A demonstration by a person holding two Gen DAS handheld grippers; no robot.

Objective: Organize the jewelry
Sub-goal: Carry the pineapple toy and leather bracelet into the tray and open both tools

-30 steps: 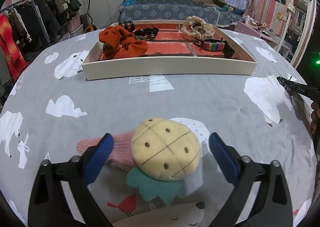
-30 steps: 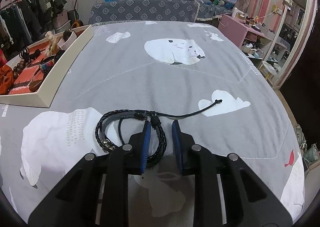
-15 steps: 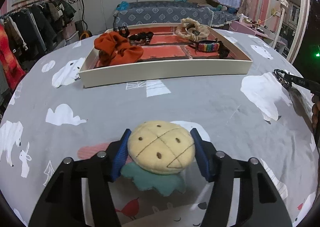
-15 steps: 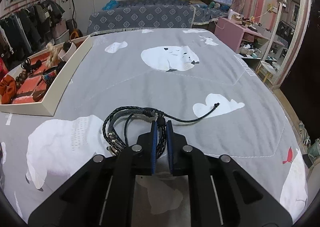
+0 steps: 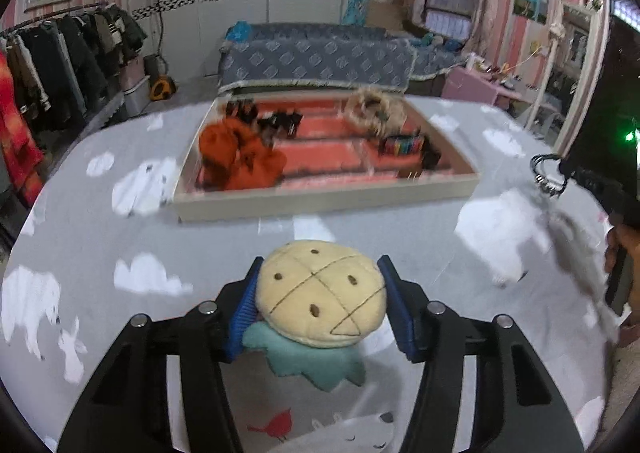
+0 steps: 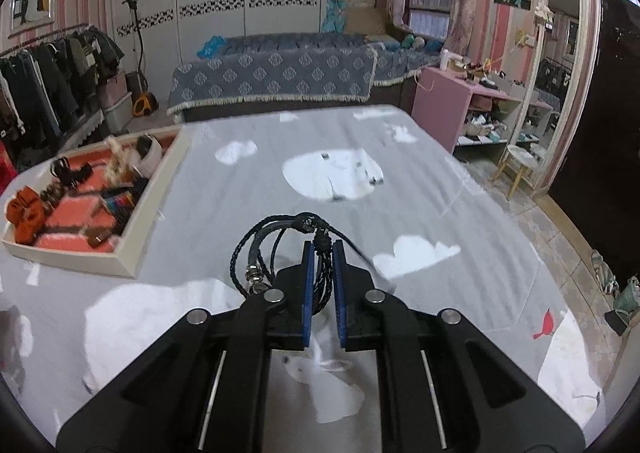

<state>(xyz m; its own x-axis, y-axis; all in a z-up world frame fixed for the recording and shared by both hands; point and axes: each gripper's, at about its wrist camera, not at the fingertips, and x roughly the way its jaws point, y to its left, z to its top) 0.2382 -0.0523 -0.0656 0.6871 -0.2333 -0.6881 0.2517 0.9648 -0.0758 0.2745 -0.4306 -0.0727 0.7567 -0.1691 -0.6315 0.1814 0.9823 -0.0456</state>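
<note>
My left gripper point(image 5: 320, 273) is shut on a plush pineapple hair tie point(image 5: 320, 293), yellow with teal leaves, held above the grey cloth. My right gripper point(image 6: 321, 249) is shut on a black braided cord bracelet point(image 6: 264, 249), lifted off the cloth, its tail hanging right. The white tray with a red lining point(image 5: 320, 201) lies ahead in the left wrist view; it also shows at the left in the right wrist view point(image 6: 148, 209). The right gripper with the bracelet point(image 5: 548, 173) shows at the right edge of the left wrist view.
The tray holds an orange scrunchie point(image 5: 240, 157), a cream scrunchie point(image 5: 372, 109), a rainbow band point(image 5: 402, 143) and black hair ties point(image 5: 280, 121). The table has a grey cloth with white bears point(image 6: 332, 173). A bed, clothes rack and pink desk stand beyond.
My left gripper closed on the pineapple hair tie and lifted it. My right gripper closed on the black bracelet and raised it off the cloth.
</note>
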